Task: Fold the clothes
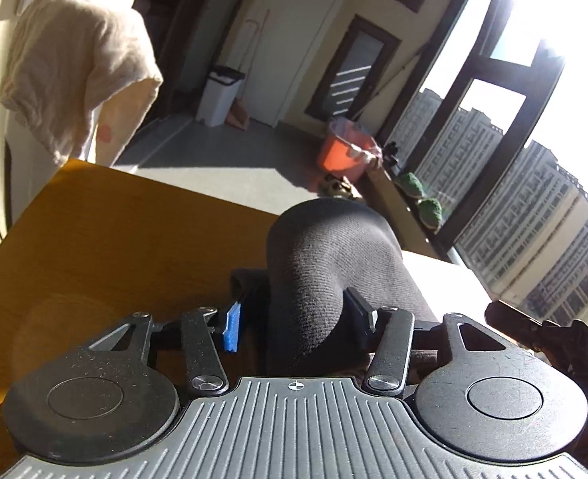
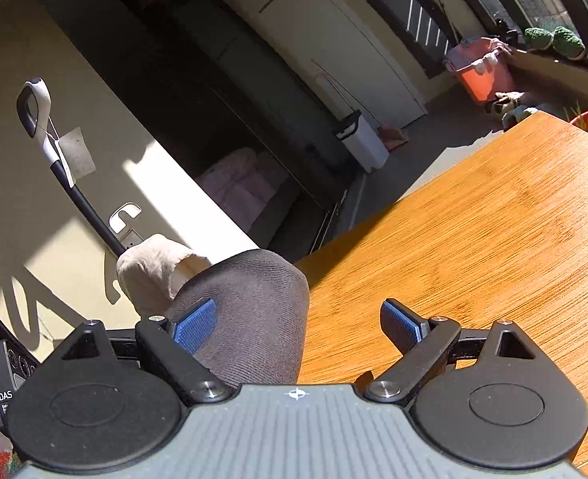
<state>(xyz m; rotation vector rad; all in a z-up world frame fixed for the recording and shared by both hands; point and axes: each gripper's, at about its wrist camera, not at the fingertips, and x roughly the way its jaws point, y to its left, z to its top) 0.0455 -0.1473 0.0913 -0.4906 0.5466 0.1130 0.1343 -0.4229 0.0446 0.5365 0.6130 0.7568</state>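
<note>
A dark grey ribbed garment (image 1: 326, 263) bulges up between the fingers of my left gripper (image 1: 298, 317), which is shut on a thick fold of it above the wooden table (image 1: 114, 239). In the right wrist view the same garment (image 2: 250, 299) hangs over the left blue pad (image 2: 196, 325) and fills the left half of the gap. My right gripper (image 2: 298, 325) stands wide open, its right pad (image 2: 402, 325) bare over the table (image 2: 473, 239). The two grippers are close side by side.
A cream cloth (image 1: 74, 68) hangs over something beyond the table's far left corner and shows behind the garment (image 2: 150, 271). On the floor stand a white bin (image 1: 222, 95) and an orange bucket (image 1: 342, 151). Green plants (image 1: 414, 183) line the window sill. A mop handle (image 2: 42, 119) leans on the wall.
</note>
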